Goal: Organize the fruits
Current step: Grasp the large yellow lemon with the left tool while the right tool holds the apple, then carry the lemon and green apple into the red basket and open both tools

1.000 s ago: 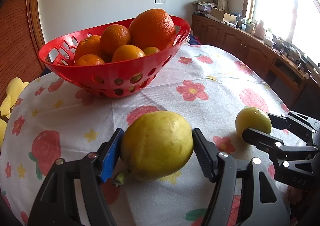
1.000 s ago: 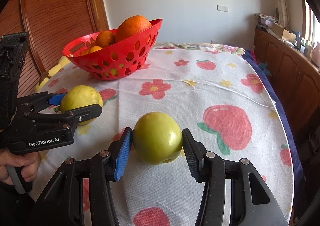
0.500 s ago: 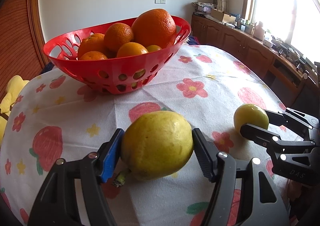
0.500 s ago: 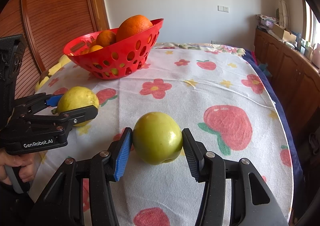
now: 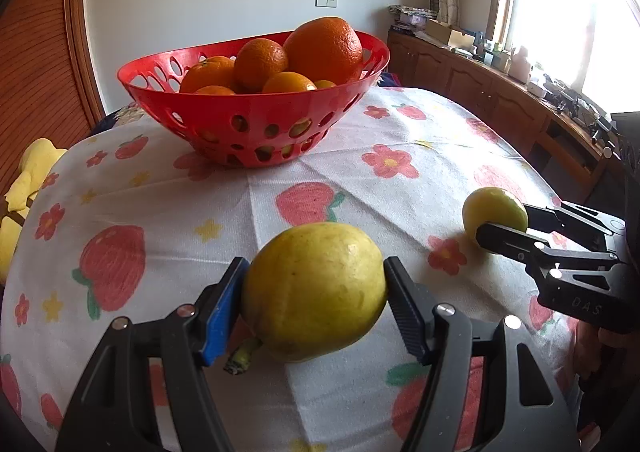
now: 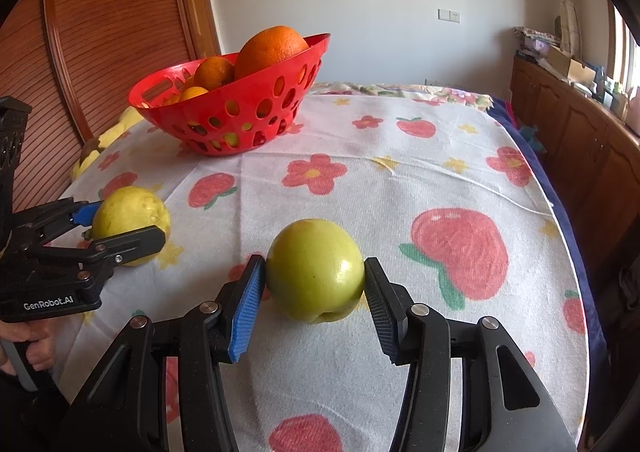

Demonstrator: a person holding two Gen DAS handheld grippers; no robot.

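Table: I see a round top under a white cloth printed with flowers and strawberries.
Basket: red plastic with holes in its wall, standing at the far side of the table, heaped with oranges (the biggest rides on top).
Yellow fruit: a lumpy, lemon-like one with a stub of stem, nearer to me than the basket and well apart from it.
Left gripper: my jaws pinch the yellow fruit from both sides, blue pad on its left, black pad on its right.
Green apple: smaller, round and shiny, low over the cloth, right of the yellow fruit.
Right gripper: my jaws clamp the green apple between both pads; whether it touches the cloth I cannot tell.
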